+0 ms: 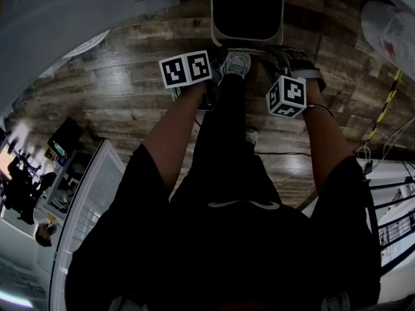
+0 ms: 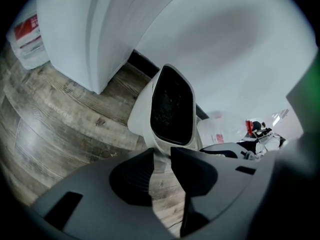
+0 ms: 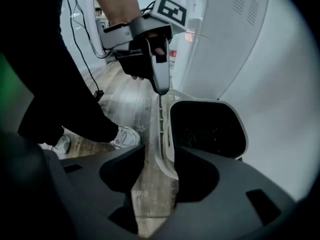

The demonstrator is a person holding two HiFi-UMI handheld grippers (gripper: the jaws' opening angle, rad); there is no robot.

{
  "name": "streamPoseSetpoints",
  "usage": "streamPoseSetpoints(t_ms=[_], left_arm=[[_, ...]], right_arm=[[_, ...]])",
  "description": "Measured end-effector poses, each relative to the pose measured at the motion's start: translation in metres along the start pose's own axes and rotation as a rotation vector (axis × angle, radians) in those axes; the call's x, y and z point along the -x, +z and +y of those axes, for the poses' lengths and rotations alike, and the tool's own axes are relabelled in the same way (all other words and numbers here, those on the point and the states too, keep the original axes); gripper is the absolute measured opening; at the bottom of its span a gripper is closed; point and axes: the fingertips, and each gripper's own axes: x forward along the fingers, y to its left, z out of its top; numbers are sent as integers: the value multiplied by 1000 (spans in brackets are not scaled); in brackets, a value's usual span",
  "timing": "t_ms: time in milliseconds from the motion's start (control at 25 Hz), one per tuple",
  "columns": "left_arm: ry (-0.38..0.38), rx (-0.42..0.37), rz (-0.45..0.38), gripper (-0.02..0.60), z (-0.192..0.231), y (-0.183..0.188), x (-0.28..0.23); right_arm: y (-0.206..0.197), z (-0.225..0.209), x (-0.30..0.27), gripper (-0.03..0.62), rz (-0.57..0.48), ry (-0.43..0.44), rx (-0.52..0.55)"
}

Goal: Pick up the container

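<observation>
The container (image 1: 246, 11) is a white bin with a dark inside, standing on the wood floor just ahead of my feet. In the left gripper view its near rim (image 2: 159, 145) runs down between the jaws of my left gripper (image 2: 161, 154), which is shut on that rim. The right gripper view shows the same grip from the side, with the left gripper's fingers (image 3: 160, 81) clamped on the top of the rim. My right gripper (image 3: 161, 151) stands open over the bin's side wall (image 3: 165, 149). That wall passes between the jaws close to the right one, and the pads are not pressing on it.
A tall white cabinet (image 2: 90, 29) and a pale wall stand behind the bin. A clear plastic bag (image 2: 220, 131) lies to one side. The person's grey shoe (image 3: 122, 136) is close to the bin's base, and cables (image 3: 97, 91) trail over the floor.
</observation>
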Motion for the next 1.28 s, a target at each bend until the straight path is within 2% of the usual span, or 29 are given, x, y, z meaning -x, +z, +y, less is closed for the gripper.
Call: streamPoseSetpoints(t_ms=[280,360,480,600,680,760,960,1120,1280], left_arm=[[-42,-5,0,115,-3,3,3],[-54,-10,4,115,-3,5,4],[-61,-13,10,112,-4,5,6],[-41,-76,33,109,-3,7,8],[-7,-197,53,109,-3,11,11],[21,-349,86,110,-6,14,17],[29,-756,139,152,-26,22,31],[22,-996,157,176,-48,20,36],[56,-1240,179,192,-59,23,36]], right_arm=[[-5,-2,-10,173,16,-22,44],[-4,-7,-10,108,21,-44,47],[-4,-10,-9,104,16,-51,29],[-4,-9,-9,104,20,-41,21],[-3,-10,-7,104,24,-36,18],[-1,-12,-3,104,21,-28,12],[5,-21,10,107,1,-3,-10],[10,-32,25,109,-3,0,3],[17,-47,36,109,-7,-7,6]])
